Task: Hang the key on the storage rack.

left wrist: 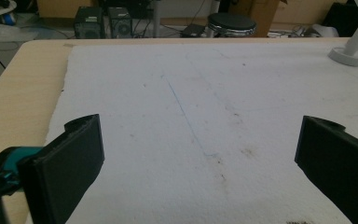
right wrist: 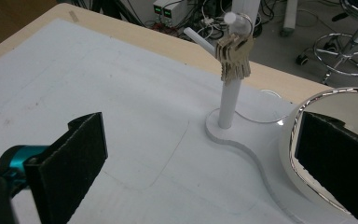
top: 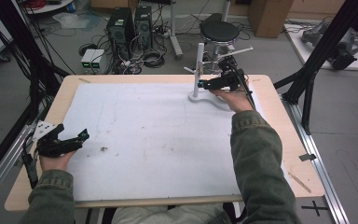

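A white stand [top: 199, 65] with side pegs rises from a curved white base [right wrist: 242, 140] at the far right of the white mat [top: 149, 140]. A bunch of brass keys [right wrist: 234, 58] hangs on a ring from one peg, up against the post. My right gripper [top: 205, 85] sits level just right of the post, its jaws wide apart with nothing between them. In the right gripper view, my right gripper [right wrist: 198, 154] faces the post, which stands a little farther off. My left gripper [top: 82, 136] rests at the mat's near left edge; in its own view my left gripper [left wrist: 198, 144] is open over bare mat.
A round chrome-rimmed mirror [right wrist: 345, 100] lies on the stand's base, behind the right jaw. The wooden table [top: 279, 121] shows around the mat. A stool [top: 219, 31], computer cases [top: 121, 25] and cables stand on the floor beyond the far edge.
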The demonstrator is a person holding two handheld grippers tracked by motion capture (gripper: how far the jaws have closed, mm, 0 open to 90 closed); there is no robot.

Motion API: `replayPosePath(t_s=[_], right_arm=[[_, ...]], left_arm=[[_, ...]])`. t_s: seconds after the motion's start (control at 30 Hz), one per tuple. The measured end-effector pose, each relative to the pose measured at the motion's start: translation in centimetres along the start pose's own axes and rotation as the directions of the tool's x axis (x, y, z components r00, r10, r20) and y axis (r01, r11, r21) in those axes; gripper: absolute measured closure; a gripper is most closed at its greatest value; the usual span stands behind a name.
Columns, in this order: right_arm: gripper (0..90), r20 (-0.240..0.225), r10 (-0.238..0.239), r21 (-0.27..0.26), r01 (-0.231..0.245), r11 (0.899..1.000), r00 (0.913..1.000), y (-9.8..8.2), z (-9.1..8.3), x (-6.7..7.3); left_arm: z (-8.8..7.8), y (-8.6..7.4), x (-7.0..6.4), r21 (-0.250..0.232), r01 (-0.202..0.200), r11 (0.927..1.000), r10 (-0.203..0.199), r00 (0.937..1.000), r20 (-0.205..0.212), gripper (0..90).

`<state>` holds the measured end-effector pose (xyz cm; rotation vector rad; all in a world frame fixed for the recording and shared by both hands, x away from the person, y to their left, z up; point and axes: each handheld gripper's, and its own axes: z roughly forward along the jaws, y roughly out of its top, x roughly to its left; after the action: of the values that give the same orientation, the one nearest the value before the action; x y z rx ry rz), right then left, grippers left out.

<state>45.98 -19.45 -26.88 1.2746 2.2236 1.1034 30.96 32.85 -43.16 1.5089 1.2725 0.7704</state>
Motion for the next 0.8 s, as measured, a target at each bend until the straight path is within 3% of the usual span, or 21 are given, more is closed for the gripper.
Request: replayPosePath(t_s=[0.1,0.27,0.8], right_arm=[[1.2,0.005,-0.014,0.006,0.014,1.0,0.9999,-0.6,-0.2,0.0],[1.2,-0.008,-0.002,-0.007,0.002,1.0,1.0,-1.9,-0.7,-0.5],[1.2,0.011,0.015,-0.021,-0.015,1.0,0.9998,-4.9,-2.1,-2.6]], left_arm=[[0.0,0.0,0.0,0.003,-0.001,1.0,0.001,1.0,0.002,1.7],[0.1,0.0,0.0,0.002,0.005,1.0,-0.005,1.0,0.002,1.7],[0.0,0.0,0.0,0.01,-0.002,0.9999,0.002,1.0,0.003,1.7]])
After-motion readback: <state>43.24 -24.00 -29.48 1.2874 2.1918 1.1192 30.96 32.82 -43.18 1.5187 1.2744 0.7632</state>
